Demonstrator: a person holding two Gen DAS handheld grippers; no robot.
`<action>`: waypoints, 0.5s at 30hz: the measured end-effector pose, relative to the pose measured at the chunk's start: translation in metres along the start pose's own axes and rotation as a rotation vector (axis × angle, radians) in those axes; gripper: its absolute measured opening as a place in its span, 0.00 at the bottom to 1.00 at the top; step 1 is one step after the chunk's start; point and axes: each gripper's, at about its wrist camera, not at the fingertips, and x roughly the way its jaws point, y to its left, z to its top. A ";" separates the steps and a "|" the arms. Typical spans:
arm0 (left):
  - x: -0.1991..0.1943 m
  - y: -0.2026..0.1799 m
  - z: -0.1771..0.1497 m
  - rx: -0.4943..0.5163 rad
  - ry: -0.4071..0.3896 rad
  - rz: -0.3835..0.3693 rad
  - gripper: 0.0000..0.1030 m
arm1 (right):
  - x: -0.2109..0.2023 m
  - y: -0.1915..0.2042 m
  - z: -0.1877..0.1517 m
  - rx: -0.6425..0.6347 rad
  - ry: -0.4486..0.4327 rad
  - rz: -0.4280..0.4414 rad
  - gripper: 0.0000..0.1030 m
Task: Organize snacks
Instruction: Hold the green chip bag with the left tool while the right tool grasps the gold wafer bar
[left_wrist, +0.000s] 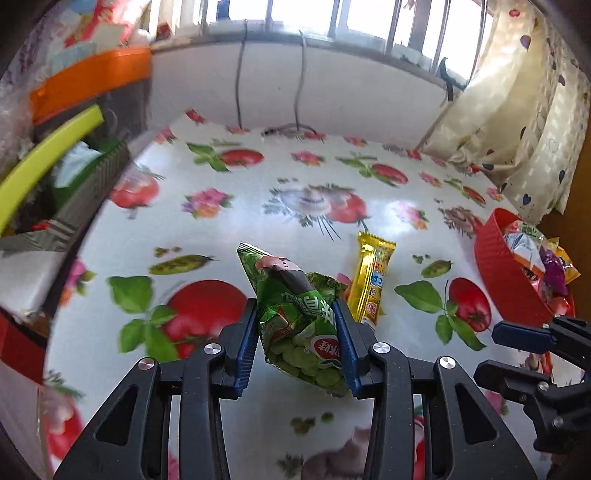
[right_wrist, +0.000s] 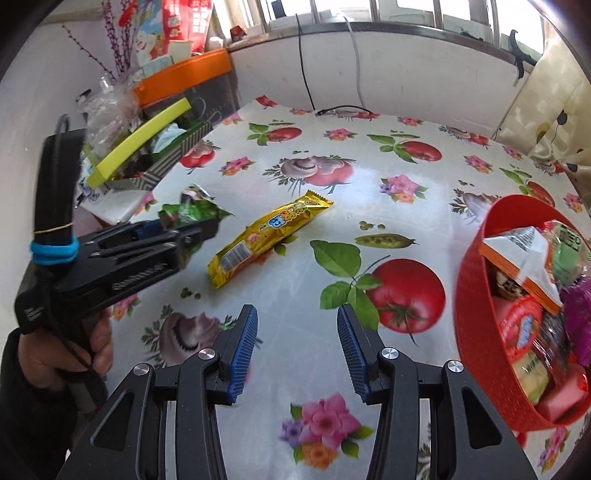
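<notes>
My left gripper (left_wrist: 298, 314) is shut on a green snack bag (left_wrist: 295, 314) and holds it above the table; the bag also shows in the right wrist view (right_wrist: 195, 210). A yellow snack bar (left_wrist: 371, 280) lies on the table just right of it, also seen in the right wrist view (right_wrist: 266, 240). A red basket (right_wrist: 476, 295) with several snacks stands at the right, also in the left wrist view (left_wrist: 495, 273). My right gripper (right_wrist: 297, 319) is open and empty above the table, between the bar and the basket.
The table has a fruit-and-flower cloth (right_wrist: 332, 155). A striped box with a yellow-green bar (right_wrist: 147, 136) and an orange-lidded container (right_wrist: 184, 74) stand at the back left. A curtain (left_wrist: 517, 110) hangs at the back right. Cables (right_wrist: 332, 110) lie by the wall.
</notes>
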 end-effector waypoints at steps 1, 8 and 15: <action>0.006 -0.003 -0.002 0.008 0.018 -0.022 0.39 | 0.003 -0.001 0.002 0.003 0.002 0.000 0.42; 0.003 -0.018 -0.021 0.019 0.053 -0.142 0.39 | 0.015 -0.009 0.011 0.020 0.005 -0.025 0.42; -0.010 0.002 -0.026 -0.046 0.029 -0.109 0.39 | 0.030 -0.004 0.030 -0.030 -0.001 -0.006 0.42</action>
